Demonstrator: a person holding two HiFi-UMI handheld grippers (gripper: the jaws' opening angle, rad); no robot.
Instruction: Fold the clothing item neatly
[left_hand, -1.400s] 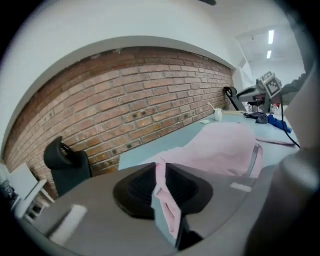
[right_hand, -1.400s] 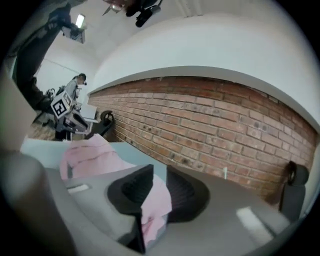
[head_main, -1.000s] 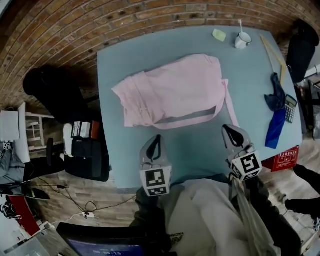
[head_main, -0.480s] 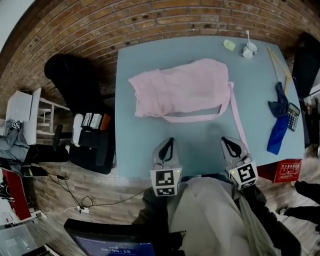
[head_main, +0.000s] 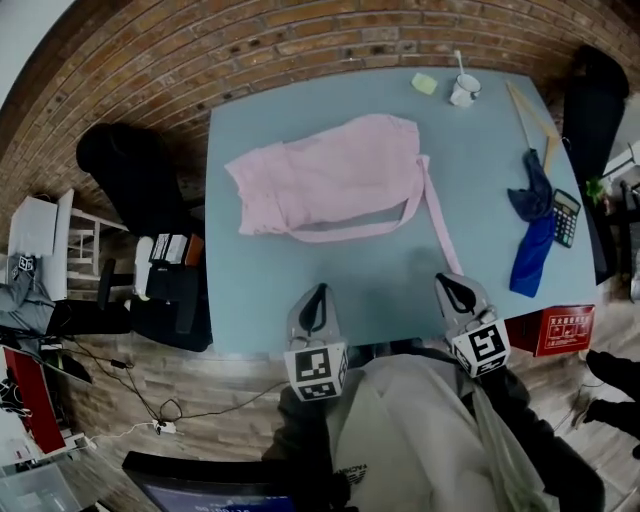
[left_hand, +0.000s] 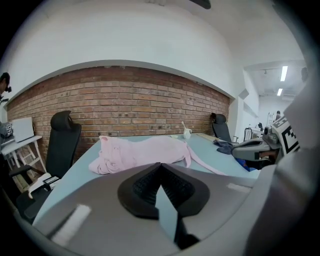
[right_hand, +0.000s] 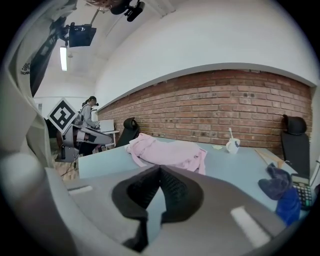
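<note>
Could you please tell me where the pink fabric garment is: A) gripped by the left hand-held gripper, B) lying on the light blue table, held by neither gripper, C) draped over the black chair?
B: the pink fabric garment lies on the light blue table, while the left hand-held gripper and right hand-held gripper are shut on nothing.

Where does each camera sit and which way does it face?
Head view: on the person's head, looking steeply down at table and pink garment; left gripper and right gripper show.
Left gripper view: on that gripper, along its shut fingers toward the brick wall.
Right gripper view: same, over its own fingers.
Shared: garment and mug.
</note>
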